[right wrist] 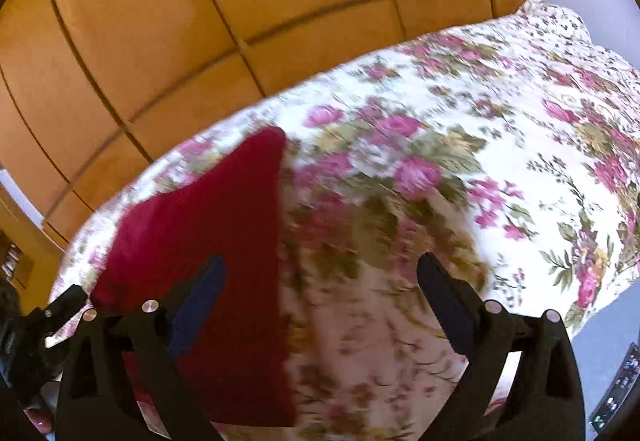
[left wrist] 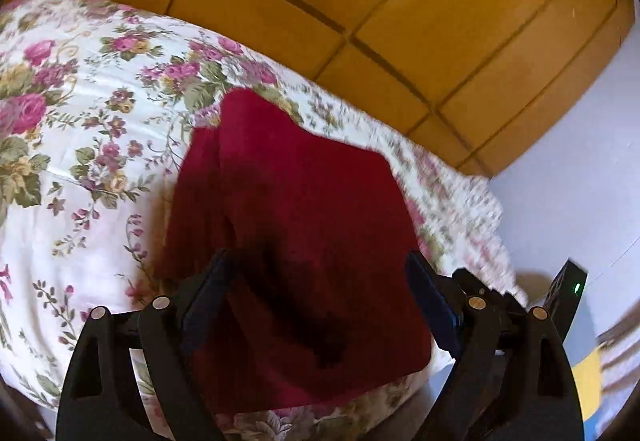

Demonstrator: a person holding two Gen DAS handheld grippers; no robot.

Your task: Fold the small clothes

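dark red folded garment [left wrist: 296,225] lies on the floral bedspread [left wrist: 80,129], near its wardrobe-side edge; left gripper [left wrist: 320,281] and right gripper [right wrist: 320,281] both gape above it, holding nothing.

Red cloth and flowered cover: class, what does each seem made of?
Red cloth: soft, matt fabric, possibly fleece or knit; it folds thickly without shine. Flowered cover: thin woven fabric, likely cotton; printed roses, fine creases.
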